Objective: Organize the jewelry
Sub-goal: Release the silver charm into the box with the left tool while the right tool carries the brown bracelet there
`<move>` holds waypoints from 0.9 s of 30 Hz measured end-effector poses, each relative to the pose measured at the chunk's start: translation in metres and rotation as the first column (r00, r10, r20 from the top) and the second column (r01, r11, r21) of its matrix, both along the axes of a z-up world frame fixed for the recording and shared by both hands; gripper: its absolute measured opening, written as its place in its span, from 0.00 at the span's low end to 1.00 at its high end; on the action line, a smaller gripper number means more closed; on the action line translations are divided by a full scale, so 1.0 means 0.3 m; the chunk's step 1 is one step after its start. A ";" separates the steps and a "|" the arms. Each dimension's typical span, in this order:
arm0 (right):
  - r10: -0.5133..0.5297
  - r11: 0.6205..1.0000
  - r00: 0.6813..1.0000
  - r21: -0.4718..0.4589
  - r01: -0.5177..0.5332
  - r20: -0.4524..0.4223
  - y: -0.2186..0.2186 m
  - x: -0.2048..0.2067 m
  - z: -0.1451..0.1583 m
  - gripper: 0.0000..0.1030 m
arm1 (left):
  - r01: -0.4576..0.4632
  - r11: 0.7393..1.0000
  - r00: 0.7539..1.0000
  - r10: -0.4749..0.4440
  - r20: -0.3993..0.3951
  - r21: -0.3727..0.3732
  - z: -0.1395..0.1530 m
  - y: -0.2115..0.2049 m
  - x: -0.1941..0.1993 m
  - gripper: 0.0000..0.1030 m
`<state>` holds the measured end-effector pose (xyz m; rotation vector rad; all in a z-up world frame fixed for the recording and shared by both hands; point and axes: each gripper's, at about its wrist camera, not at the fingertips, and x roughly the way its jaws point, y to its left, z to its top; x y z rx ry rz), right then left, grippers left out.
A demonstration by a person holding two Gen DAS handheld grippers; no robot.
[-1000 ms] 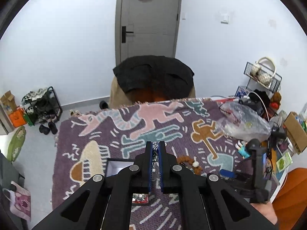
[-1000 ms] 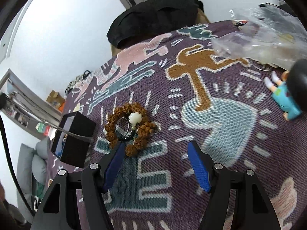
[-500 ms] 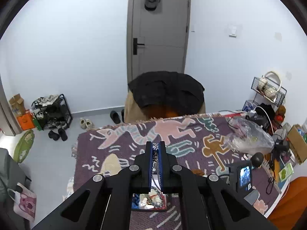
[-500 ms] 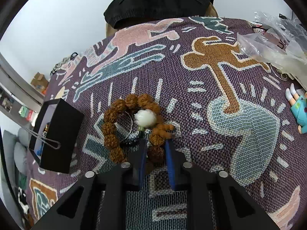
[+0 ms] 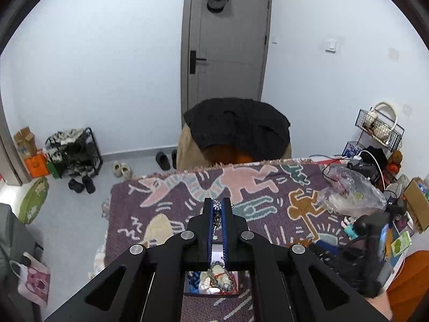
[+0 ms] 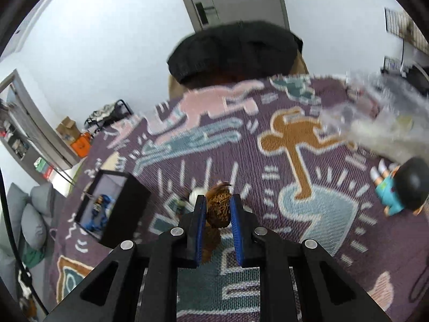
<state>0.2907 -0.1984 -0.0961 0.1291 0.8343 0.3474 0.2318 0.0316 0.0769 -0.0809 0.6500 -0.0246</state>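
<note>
While right gripper (image 6: 217, 206) pinches brown beads (image 6: 217, 210), box (image 6: 114, 205) left.

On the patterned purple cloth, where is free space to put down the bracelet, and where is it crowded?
Bare cloth lies between the black open jewelry box and the small blue-dressed doll, around the brown woven figure. The far strip near the black-draped chair is free too. The right edge is crowded by the clear plastic bag.

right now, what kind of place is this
Most likely a lived-in room of a home, near its entrance. A grey door with a cap hung on it, a black shoe rack with loose shoes on the floor, and a table under a purple figure-patterned woven cloth all suggest that.
</note>
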 end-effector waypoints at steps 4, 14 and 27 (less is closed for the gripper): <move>0.020 1.000 0.998 -0.008 -0.019 0.062 0.015 -0.037 0.081 0.17 | 0.002 1.000 1.000 -0.002 -0.031 -0.022 -0.075 0.011 0.019 0.05; 0.059 0.998 0.991 -0.016 -0.057 0.120 0.061 -0.077 0.170 0.17 | 0.061 0.994 0.991 -0.072 -0.109 -0.095 -0.223 0.004 0.048 0.08; 0.159 0.987 0.978 -0.030 -0.156 0.137 0.259 -0.107 0.228 0.17 | -0.019 0.987 0.999 0.011 -0.049 -0.161 -0.312 0.149 -0.061 0.78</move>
